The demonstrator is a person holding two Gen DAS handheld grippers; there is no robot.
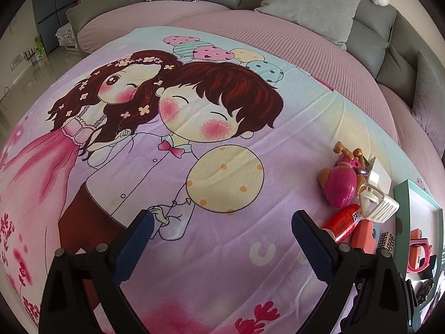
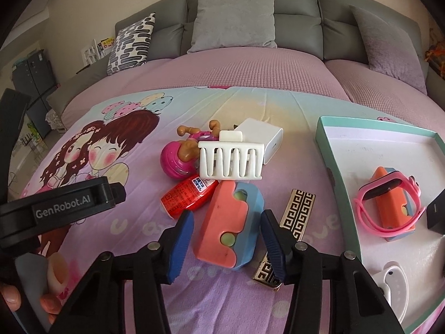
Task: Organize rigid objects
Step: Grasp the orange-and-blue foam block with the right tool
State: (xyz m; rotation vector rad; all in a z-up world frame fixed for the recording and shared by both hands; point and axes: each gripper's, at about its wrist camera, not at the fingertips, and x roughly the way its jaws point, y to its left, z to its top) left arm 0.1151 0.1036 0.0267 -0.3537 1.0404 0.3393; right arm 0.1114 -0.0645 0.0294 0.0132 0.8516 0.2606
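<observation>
The right gripper (image 2: pixel 226 239) straddles the pink-and-blue block (image 2: pixel 229 225) on the blanket (image 2: pixel 139 236), jaws apart, pads not pressing it. A red tube (image 2: pixel 189 194) lies just left, a patterned bar (image 2: pixel 294 222) under the right finger, a white clip (image 2: pixel 230 161) beyond. The tray (image 2: pixel 331 150) at right holds a pink watch (image 2: pixel 389 208). The left gripper (image 1: pixel 222 228) is open and empty

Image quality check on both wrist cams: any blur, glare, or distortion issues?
Left wrist: heavy fisheye bowing of the printed blanket, dark vignette corners, even daylight, no motion blur. Right wrist: same barrel warp, the teal box rim curves; the pink-and-blue block is sharp, soft shadows, no glare.
</observation>
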